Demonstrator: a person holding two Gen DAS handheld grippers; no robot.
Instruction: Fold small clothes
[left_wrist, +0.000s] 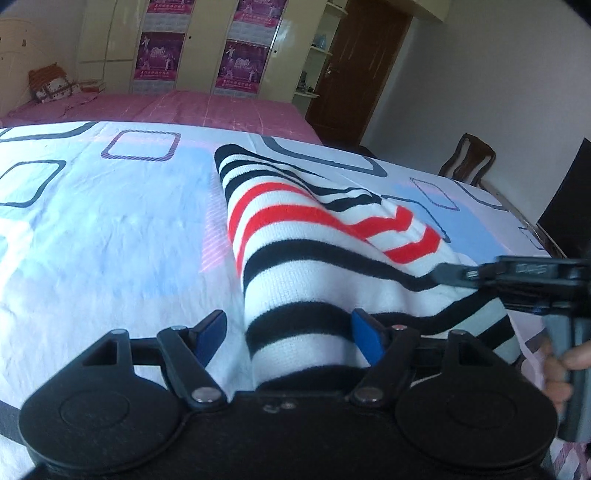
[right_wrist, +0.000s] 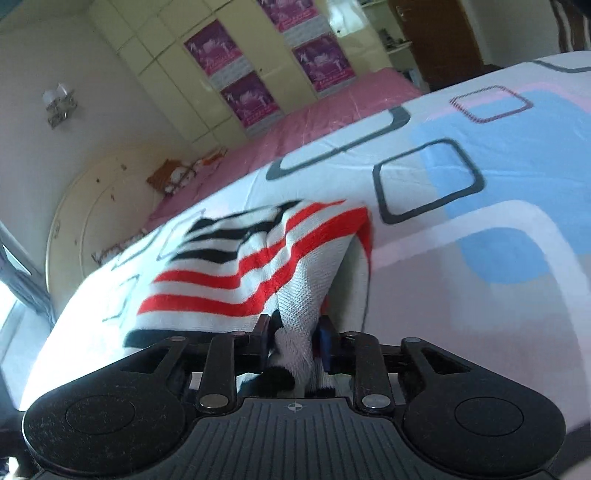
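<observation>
A small knitted top with white, black and red stripes (left_wrist: 295, 236) is spread on a bed cover printed with blue patches and dark rounded squares (left_wrist: 92, 221). Its long side runs away from the left gripper (left_wrist: 290, 336), from the near edge of the bed toward the far end. The right side of the top is bunched up and lifted off the cover.

That raised part is held by the right gripper (right_wrist: 295, 341). In the right wrist view, a fold of the white knit is seen pinched tight between its two blue pads. In the left wrist view, the same gripper is seen coming in from the right, with a hand (left_wrist: 561, 373) wrapped around its handle.

The left gripper is held with its jaws wide apart. The near end of the top lies between them, but it is not squeezed by the pads. This gripper is the nearer one to the bottom edge of the top.

The lifted side probably has to be carried across to the left, over the flat part, so the top is folded along its long side.

Behind the bed, a pink blanket (left_wrist: 166, 107) and a cream wardrobe with purple posters (left_wrist: 199, 44) can be seen.
</observation>
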